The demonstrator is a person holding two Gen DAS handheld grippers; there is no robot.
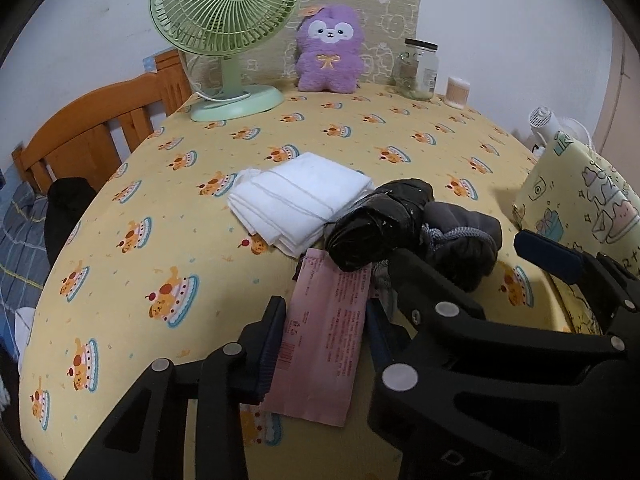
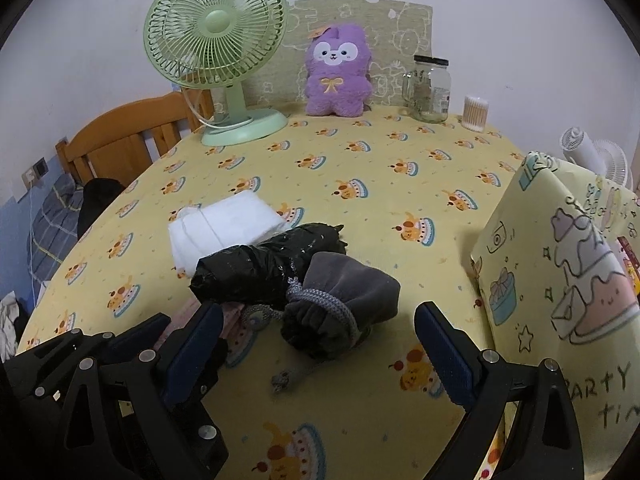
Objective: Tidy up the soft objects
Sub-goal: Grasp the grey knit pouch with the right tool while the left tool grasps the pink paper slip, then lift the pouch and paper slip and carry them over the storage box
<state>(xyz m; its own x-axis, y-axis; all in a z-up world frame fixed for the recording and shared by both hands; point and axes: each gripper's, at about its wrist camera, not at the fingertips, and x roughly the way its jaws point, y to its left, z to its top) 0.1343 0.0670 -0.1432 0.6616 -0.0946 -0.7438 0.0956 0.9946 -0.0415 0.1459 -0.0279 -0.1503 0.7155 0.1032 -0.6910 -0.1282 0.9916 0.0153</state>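
Pink packet (image 1: 324, 344) sits clamped between the left gripper (image 1: 326, 330) pads — lying flat on the yellow tablecloth (image 1: 168, 240). Right gripper (image 2: 320, 340) hangs wide open around the grey pouch (image 2: 344, 300), untouched — black roll (image 2: 268, 268) at eleven o'clock, white cloth (image 2: 224, 228) beyond.

Green fan (image 2: 216, 36), glass jar (image 2: 430, 88)

pouch (image 2: 344, 300) right of roll (image 2: 268, 268)

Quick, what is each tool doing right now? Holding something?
Left tool: closed on the pink packet.
Right tool: open, holding nothing; the grey drawstring pouch lies between its fingers.
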